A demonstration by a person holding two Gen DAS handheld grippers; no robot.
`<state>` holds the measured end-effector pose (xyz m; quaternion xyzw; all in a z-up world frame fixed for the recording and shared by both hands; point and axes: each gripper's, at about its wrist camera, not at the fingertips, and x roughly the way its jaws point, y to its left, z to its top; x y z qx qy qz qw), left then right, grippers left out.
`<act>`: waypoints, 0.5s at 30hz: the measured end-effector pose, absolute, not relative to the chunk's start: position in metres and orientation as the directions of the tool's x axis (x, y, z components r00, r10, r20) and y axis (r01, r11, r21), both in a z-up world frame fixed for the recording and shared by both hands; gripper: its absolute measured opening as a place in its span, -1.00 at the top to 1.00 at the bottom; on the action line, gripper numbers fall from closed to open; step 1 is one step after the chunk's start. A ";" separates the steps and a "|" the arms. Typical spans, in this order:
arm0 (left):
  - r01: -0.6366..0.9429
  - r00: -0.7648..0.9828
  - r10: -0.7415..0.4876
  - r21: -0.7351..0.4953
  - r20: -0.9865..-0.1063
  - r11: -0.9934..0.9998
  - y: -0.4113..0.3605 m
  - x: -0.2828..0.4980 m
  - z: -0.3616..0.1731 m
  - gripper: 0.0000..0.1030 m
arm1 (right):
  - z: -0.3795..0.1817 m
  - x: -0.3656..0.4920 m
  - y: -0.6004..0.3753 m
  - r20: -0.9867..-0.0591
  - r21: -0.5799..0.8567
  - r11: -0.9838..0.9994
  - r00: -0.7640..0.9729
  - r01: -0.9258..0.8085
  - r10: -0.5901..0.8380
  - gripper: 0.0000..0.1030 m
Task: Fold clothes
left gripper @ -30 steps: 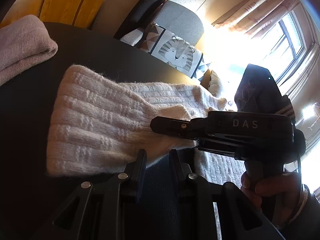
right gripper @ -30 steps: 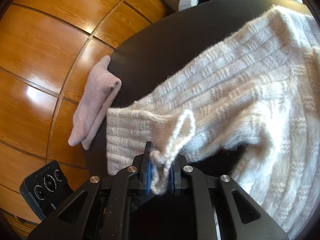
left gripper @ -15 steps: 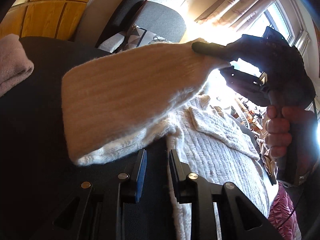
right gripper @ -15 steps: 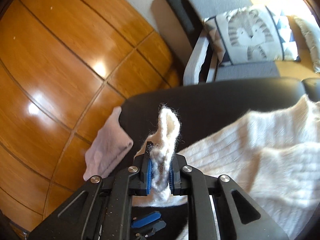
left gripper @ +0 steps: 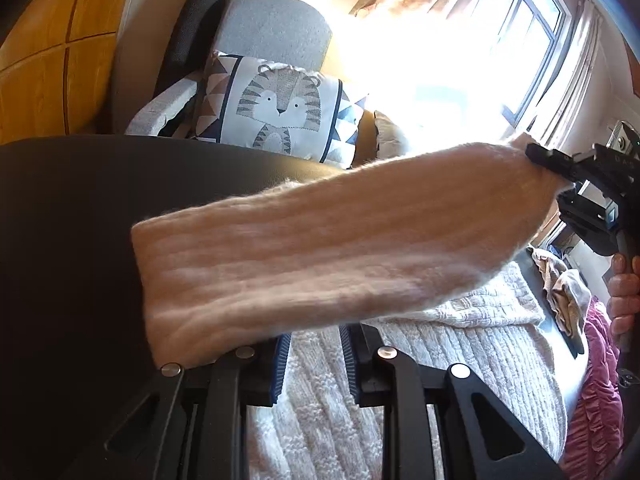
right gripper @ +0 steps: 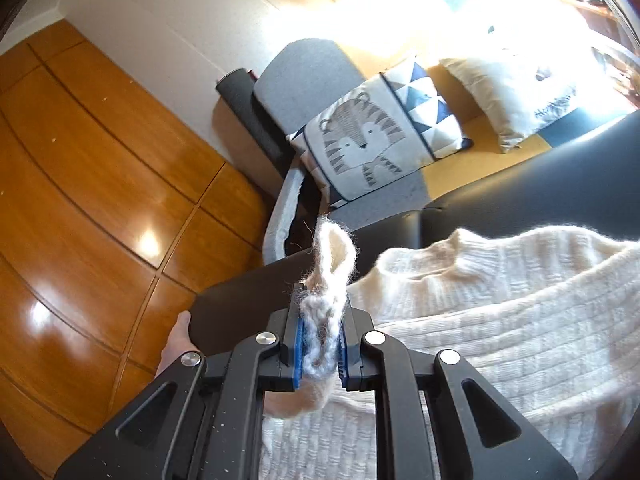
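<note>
On the dark worktop lies the white sweater; its sleeve stretches sideways, cuff clamped in the right gripper; left gripper fingers apart, empty

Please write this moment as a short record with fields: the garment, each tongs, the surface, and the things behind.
garment: cream knit sweater, body flat, sleeve lifted across it
right tongs: shut on the sleeve end, a fuzzy loop sticks up between the pads
left tongs: low over the sweater body, narrow gap, nothing gripped
surface: black table
behind: grey chair with tiger pillow, bright window
floor: glossy wood
</note>
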<state>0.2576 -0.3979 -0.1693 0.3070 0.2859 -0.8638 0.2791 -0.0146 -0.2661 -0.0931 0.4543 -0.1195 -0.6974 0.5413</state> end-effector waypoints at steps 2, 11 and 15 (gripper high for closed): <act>0.663 -0.633 -0.310 -0.290 -0.709 -0.690 -0.397 0.249 -0.173 0.54 | -0.103 -0.031 -0.249 -0.505 0.676 -0.411 -0.023 0.612 -0.863 0.73; 0.737 -0.529 -0.338 -0.224 -0.779 -0.638 -0.402 0.246 -0.198 0.54 | -0.142 -0.062 -0.200 -0.494 0.722 -0.438 -0.043 0.536 -0.868 0.73; 0.757 -0.522 -0.343 -0.238 -0.781 -0.608 -0.407 0.254 -0.201 0.54 | -0.155 -0.073 -0.171 -0.475 0.752 -0.459 -0.093 0.474 -0.875 0.73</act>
